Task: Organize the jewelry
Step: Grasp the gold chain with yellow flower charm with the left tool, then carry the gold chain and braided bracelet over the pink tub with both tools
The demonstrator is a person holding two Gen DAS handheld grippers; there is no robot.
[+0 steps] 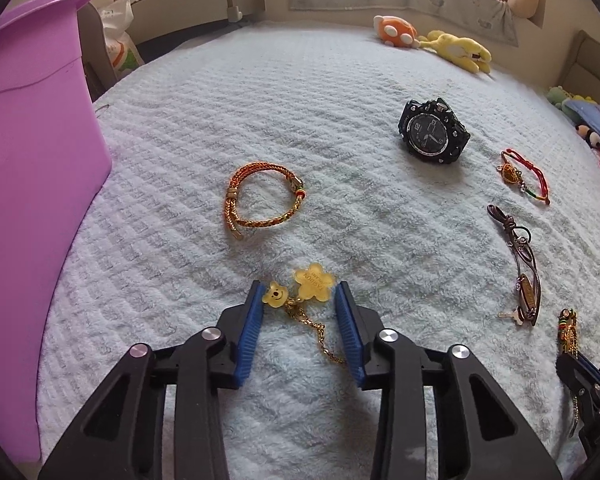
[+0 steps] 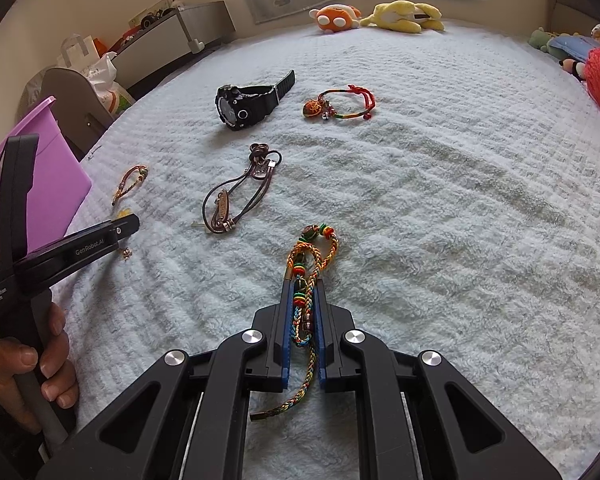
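The left tool (image 1: pixel 300 300) stands partly open over the bed (image 1: pixel 340 92), its blue pads (image 1: pixel 252 332) either side of a gold chain (image 1: pixel 320 332) with a yellow bear charm (image 1: pixel 275 294) and a flower tag (image 1: pixel 314 283); the bear just touches the left pad, the right pad stands clear, so nothing is gripped yet. To take it well, I would bring the pads in on the chain just behind the charms, low into the fleecy blanket, so the thin links cannot slip out underneath. The right tool (image 2: pixel 303 300) is nearly shut, clamped on a multicoloured braided bracelet (image 2: pixel 312 264) whose loop lies ahead of the tips and whose tail trails back between the arms. Farther out lie an orange braided bracelet (image 1: pixel 262 200), a black wristwatch (image 1: pixel 432 130), a red cord bracelet with a pendant (image 1: pixel 520 172) and a brown leather cord bracelet (image 1: pixel 524 276), all well apart. A purple bin (image 1: pixel 32 128) stands at the bed's left edge, close to the left tool, probably the place for sorted pieces; the way there looks open. Plush toys (image 1: pixel 432 38) sit at the far edge.
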